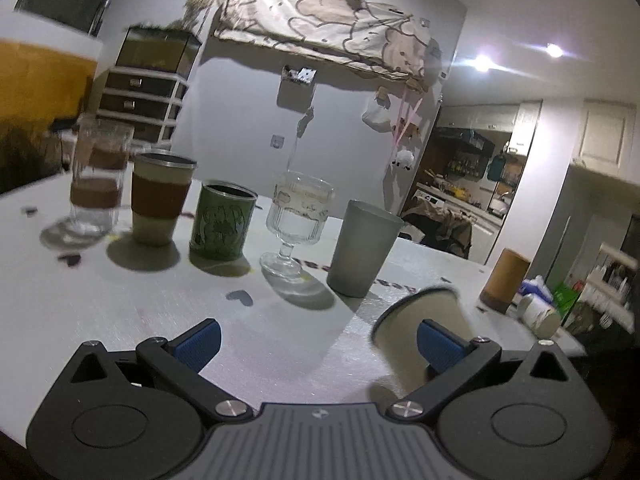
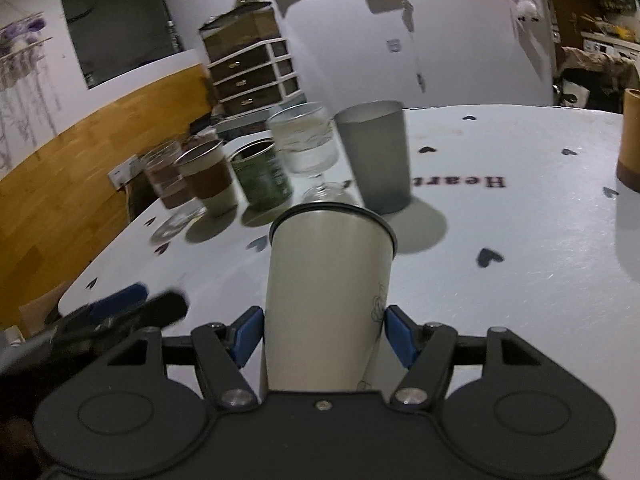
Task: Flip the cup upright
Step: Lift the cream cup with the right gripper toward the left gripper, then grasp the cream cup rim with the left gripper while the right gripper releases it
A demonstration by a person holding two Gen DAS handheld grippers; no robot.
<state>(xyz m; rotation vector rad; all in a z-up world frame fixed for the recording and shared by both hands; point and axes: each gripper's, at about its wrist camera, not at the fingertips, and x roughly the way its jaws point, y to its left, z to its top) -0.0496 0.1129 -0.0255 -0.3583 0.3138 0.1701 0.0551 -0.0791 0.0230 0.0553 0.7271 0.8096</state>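
A cream metal cup (image 2: 326,296) with a dark rim is held between the blue pads of my right gripper (image 2: 322,334), which is shut on its body. The cup points away along the fingers, tilted, with its rim toward the row of cups. In the left wrist view the same cup (image 1: 420,312) shows at the lower right, open mouth facing the camera, behind the right pad. My left gripper (image 1: 318,344) is open and empty above the white table (image 1: 280,340). The left gripper also shows blurred at the lower left of the right wrist view (image 2: 120,308).
A row of upright cups stands behind: a clear glass with brown bands (image 1: 100,184), a cream and brown tumbler (image 1: 160,200), a green tin cup (image 1: 222,222), a stemmed glass (image 1: 296,220), a grey cup (image 1: 362,248). A wooden cylinder (image 1: 506,280) stands at the right edge.
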